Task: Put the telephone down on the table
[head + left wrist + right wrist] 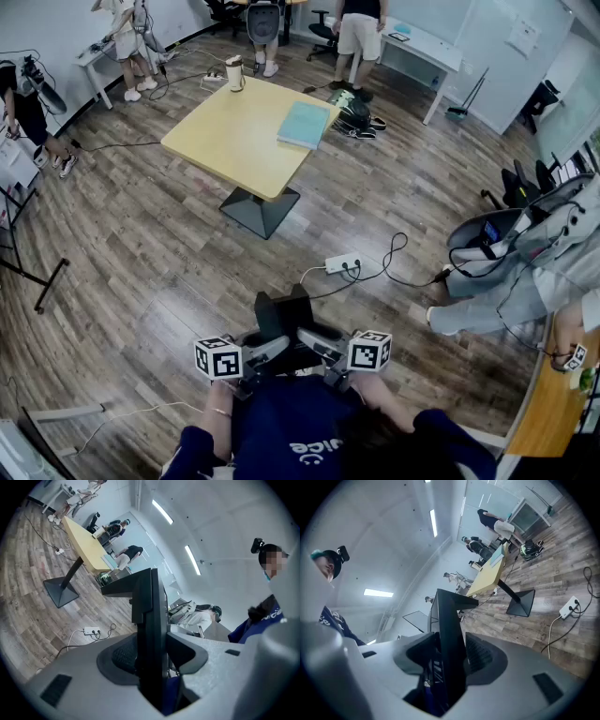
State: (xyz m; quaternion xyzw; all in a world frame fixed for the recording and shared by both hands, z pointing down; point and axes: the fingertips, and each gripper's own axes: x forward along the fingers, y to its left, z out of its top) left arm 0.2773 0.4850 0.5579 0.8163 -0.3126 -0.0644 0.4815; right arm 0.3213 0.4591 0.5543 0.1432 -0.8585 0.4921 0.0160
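Note:
A black telephone [284, 323] is held upright, close in front of the person's chest, well short of the yellow table [220, 141]. My left gripper [272, 349] is shut on its left side and my right gripper [314, 343] is shut on its right side. In the left gripper view the telephone [151, 630] stands edge-on between the pads, which press against it, and the table [86, 550] lies far off. In the right gripper view the telephone [449, 639] is clamped the same way, with the table [488, 576] in the distance. The telephone's lower end is hidden by the gripper bodies.
A teal book [305, 124] and a white jug [233, 73] sit on the table. A power strip [342, 264] with cables lies on the wooden floor between me and the table. A seated person [525, 272] is at the right, others stand at the back beside a backpack [356, 114].

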